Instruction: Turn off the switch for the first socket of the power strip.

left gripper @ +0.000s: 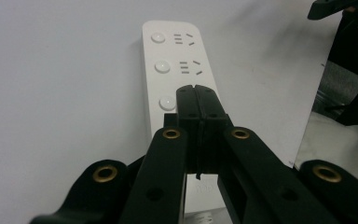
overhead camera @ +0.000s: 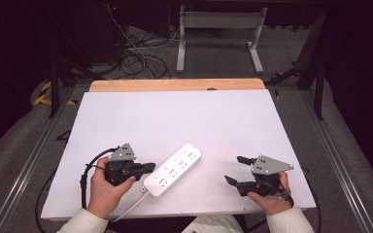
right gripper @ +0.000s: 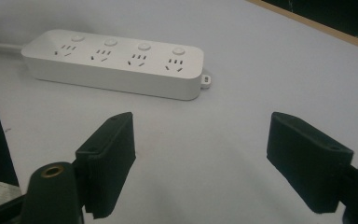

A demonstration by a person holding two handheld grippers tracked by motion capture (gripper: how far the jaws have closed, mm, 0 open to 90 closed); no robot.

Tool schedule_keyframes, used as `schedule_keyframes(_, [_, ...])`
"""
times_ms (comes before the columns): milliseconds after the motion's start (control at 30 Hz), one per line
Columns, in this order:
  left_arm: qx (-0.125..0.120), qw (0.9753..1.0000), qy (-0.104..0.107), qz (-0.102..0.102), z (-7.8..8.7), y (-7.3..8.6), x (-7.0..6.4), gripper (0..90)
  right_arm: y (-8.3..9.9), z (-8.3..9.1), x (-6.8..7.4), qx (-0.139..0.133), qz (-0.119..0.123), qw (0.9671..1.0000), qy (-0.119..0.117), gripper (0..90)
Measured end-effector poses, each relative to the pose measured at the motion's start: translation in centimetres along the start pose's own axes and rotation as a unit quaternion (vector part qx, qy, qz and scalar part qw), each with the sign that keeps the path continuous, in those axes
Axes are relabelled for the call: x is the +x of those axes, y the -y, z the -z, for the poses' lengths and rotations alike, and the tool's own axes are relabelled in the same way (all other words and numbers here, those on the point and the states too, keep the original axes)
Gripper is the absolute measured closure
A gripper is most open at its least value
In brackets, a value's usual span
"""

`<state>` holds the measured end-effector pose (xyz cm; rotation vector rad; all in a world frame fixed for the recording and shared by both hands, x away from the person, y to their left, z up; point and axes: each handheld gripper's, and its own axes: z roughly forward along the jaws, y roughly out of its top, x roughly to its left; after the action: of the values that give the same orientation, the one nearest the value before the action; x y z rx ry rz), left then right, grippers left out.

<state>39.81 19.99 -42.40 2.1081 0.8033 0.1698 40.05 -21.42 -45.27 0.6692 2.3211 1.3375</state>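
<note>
White desk [overhead camera: 184, 116], wooden strip along its far edge, carrying a single object. A white power strip [overhead camera: 172, 169] serves as the landmark; it lies diagonally in the near half of the desk, with four socket groups, each paired with a round button, facing up. This flat, face-up placement leaves every button reachable from above. Its white cord [overhead camera: 128, 206] leaves the near end and runs off the desk's near edge.

Left gripper [overhead camera: 145, 168], held in the person's left hand [overhead camera: 104, 187], sits just beside the strip's near-left flank. Its jaws are clenched together with nothing between them; in the left gripper view [left gripper: 196, 93] the closed tips hang over the strip near its third button, a posture that probably suits pressing or steadying rather than grasping. Contact cannot be confirmed.

Right gripper [overhead camera: 238, 170], in the right hand [overhead camera: 272, 196], rests well apart from the strip, to its right. Its jaws are released and spread wide [right gripper: 200, 154], aimed at the strip's long side, apparently on standby.
</note>
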Motion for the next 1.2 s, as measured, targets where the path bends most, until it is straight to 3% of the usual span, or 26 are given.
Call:
schedule_keyframes(300, [0.048, 0.9988, 0.007, 0.004, -1.1, -0.1, 0.3, 90.0, 0.0, 0.0, 0.0, 0.0, 0.0, 1.0, -0.001, 23.8])
schedule_keyframes(567, [0.073, 0.9972, 0.01, 0.012, -2.0, -0.1, 0.5, 90.0, 0.0, 0.0, 0.0, 0.0, 0.0, 1.0, -0.002, 23.8])
schedule_keyframes(1200, [0.097, 0.9953, 0.002, 0.008, -3.5, 0.2, 0.8, 90.0, 0.0, -0.1, 0.0, 0.004, 0.0, 1.0, -0.006, 23.8])
